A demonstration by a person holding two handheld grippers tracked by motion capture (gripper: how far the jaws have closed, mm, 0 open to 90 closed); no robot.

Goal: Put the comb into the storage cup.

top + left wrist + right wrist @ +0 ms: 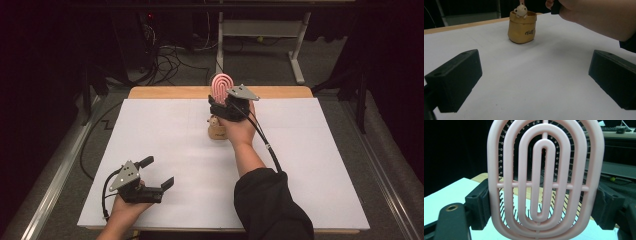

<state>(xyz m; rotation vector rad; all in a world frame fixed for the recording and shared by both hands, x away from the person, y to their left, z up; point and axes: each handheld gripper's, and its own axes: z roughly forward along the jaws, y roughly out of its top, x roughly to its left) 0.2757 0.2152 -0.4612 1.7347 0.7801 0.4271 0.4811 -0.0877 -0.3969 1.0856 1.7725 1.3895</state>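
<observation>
White paper [165,150] covers the table; at its near left the left gripper [159,174] rests with jaws wide. Farther right, the right gripper [223,102] clamps a pink hairbrush [220,86] upright above a tan pot [217,131].

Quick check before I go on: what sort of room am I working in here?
Probably a lab or workshop, not a home: a white-covered table in a dark room, loose cables on the floor, a metal frame behind, and a gripper in each hand.

pink hairbrush [545,180], clamped between black jaws
</observation>
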